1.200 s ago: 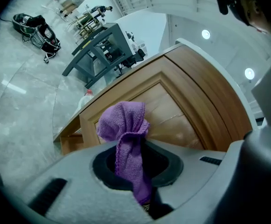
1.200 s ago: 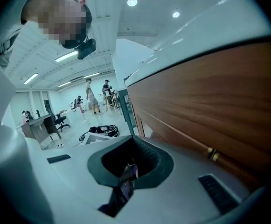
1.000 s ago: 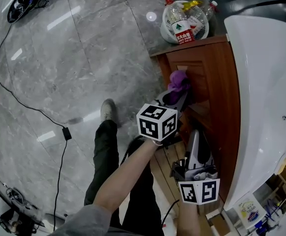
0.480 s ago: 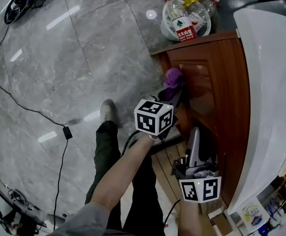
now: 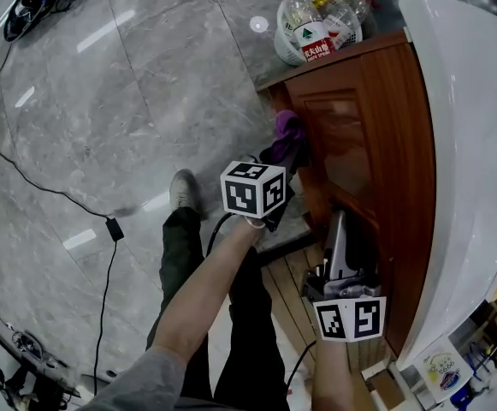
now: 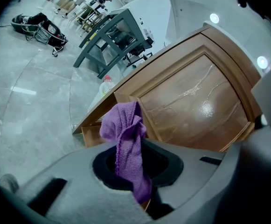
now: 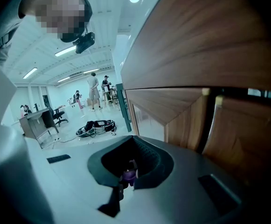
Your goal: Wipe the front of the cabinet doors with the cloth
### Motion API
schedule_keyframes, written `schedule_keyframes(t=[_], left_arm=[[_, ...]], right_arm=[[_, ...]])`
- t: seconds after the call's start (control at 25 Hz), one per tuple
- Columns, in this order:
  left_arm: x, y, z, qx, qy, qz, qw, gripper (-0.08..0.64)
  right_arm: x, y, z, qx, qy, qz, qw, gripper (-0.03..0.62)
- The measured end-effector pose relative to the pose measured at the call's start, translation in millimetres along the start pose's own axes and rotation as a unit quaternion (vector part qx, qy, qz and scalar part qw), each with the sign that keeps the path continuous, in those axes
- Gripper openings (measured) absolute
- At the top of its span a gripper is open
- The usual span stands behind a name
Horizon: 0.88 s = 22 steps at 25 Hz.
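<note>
Your left hand-held gripper (image 5: 282, 154) is clamped on the purple cloth (image 5: 287, 130). In the left gripper view the cloth (image 6: 125, 139) sticks up from betw. the 2 jaws, bunched at the top, w/ the rest hanging down inside the hand-held gripper (image 6: 135, 164). In the head view the bunch sits at the outer frame of the wooden cabinet door (image 5: 344, 139), left of its raised panel, and looks to be touching the wood. The left gripper view shows the same glossy door (image 6: 196, 106) right behind the cloth. Your right hand-held gripper (image 5: 338, 223) is lower in the head view, close alongside the cabinet front, well apart from the cloth. In the right gripper view its jaws (image 7: 126, 178) are together, w/ a small purple bit (image 7: 128, 173) at the seam; can't tell what that is. A white surface (image 5: 470, 144) tops the cabinet. A basket (image 5: 292, 51) of plastic bottles (image 5: 310, 32) stands on the grey floor (image 5: 103, 101) at the cabinet's far end, and a black cable (image 5: 103, 221) runs across the tiles.
</note>
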State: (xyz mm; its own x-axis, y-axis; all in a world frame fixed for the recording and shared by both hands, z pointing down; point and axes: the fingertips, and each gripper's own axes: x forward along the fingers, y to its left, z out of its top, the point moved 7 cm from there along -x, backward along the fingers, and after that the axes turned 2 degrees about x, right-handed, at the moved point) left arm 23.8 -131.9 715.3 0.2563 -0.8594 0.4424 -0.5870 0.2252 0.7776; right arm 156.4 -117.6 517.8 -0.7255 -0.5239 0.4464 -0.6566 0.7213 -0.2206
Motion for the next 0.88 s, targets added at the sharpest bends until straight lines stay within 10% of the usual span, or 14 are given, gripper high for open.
schedule_keyframes(t=[0.88], left_arm=[[-107,-81,-3,0.003,-0.08,-0.036,0.9962,0.04]], right_arm=[[-61,18,23,0.005,-0.019,0.036,0.999,0.009]])
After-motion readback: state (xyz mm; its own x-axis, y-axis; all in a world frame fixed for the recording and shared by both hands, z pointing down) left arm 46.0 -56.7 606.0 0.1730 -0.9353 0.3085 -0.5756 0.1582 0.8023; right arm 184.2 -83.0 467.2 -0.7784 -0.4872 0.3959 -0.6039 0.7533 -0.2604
